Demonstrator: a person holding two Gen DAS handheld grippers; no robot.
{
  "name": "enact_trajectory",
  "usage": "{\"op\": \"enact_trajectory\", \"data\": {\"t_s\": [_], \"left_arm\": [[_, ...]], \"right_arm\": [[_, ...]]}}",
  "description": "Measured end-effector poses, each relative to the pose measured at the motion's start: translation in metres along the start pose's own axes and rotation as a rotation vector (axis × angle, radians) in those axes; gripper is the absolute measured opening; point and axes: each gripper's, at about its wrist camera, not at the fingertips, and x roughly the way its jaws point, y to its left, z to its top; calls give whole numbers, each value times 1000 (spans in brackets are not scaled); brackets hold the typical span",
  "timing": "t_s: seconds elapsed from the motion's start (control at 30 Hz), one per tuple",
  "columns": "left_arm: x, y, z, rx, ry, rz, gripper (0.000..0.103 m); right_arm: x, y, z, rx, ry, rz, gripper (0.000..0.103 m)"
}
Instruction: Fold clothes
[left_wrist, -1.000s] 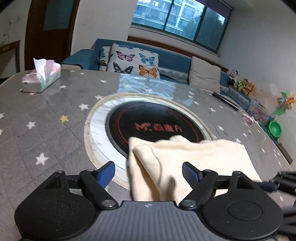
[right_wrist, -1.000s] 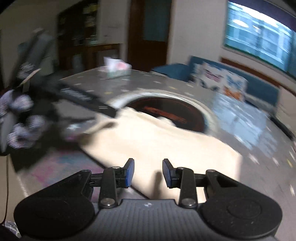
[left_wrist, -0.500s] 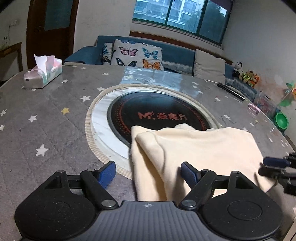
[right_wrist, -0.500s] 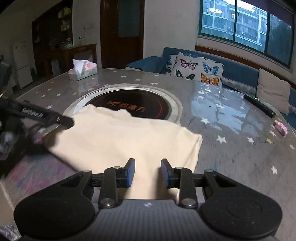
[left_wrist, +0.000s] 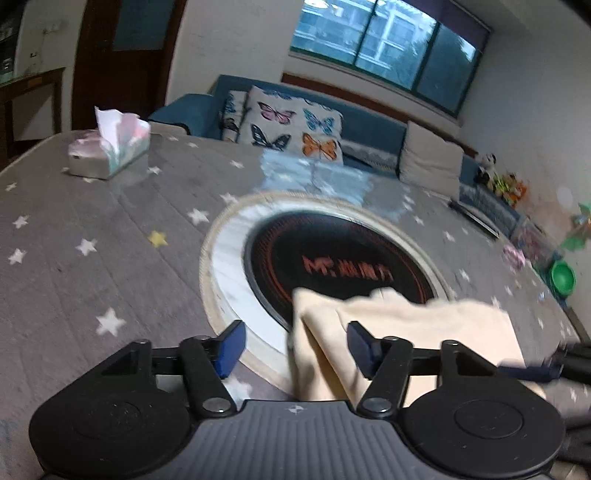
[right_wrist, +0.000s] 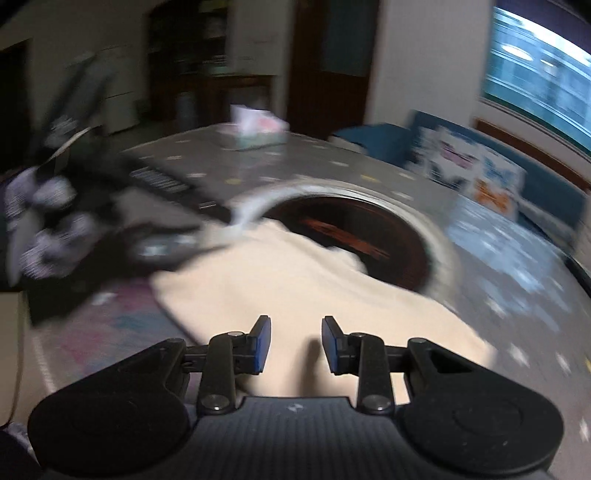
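Observation:
A cream garment lies folded on the grey star-patterned table, its far edge over the black round hotplate. My left gripper is open, its jaws wide apart over the garment's left edge, holding nothing. My right gripper is open with a narrower gap, hovering over the near edge of the cream garment. The right gripper's tip shows at the right edge of the left wrist view. The left gripper shows blurred at the left of the right wrist view.
A tissue box stands at the table's far left. A blue sofa with butterfly cushions runs behind the table. A dark remote and a green bowl sit to the right. A white ring surrounds the hotplate.
Both views have swung and blurred. The right gripper has turned left toward the left gripper and opened slightly wider. The left gripper's jaws have narrowed somewhat. The garment lies as before.

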Motion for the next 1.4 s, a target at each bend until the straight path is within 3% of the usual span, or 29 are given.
{"op": "enact_trajectory", "data": {"t_s": [0.2, 0.27, 0.43, 0.47, 0.53, 0.63, 0.7, 0.9, 0.93, 1.07, 1.17, 1.3, 1.4], "left_arm": [[-8, 17, 9, -57, -11, 14, 58], [-8, 20, 7, -78, 3, 1, 58], [0, 21, -3, -124, 56, -52, 61], [2, 20, -5, -135, 68, -64, 62], [7, 18, -8, -158, 94, -82, 64], [14, 16, -9, -207, 125, -107, 65], [17, 15, -8, -256, 138, -130, 70], [29, 7, -6, -382, 195, -205, 68], [32, 5, -7, -397, 205, -214, 67], [40, -2, -10, -437, 230, -235, 34], [43, -4, -13, -437, 237, -218, 22], [42, -3, -15, -434, 231, -205, 19], [41, -3, -17, -432, 225, -202, 18]], "right_arm": [[29, 53, 18, -198, 9, 132, 34], [38, 69, 18, -261, 19, 124, 40], [55, 96, 14, -381, 29, 50, 39], [55, 97, 16, -379, 26, 42, 38], [53, 93, 16, -351, 19, 32, 22], [46, 82, 20, -277, 4, 41, 12], [38, 73, 24, -221, -18, 60, 10], [12, 54, 28, -117, -82, 99, 9], [8, 51, 28, -104, -90, 106, 9], [-4, 43, 23, -68, -112, 135, 9], [-6, 38, 15, -38, -111, 145, 10], [-16, 16, 5, 52, -111, 141, 15], [-22, -14, -5, 136, -106, 76, 15]]}}
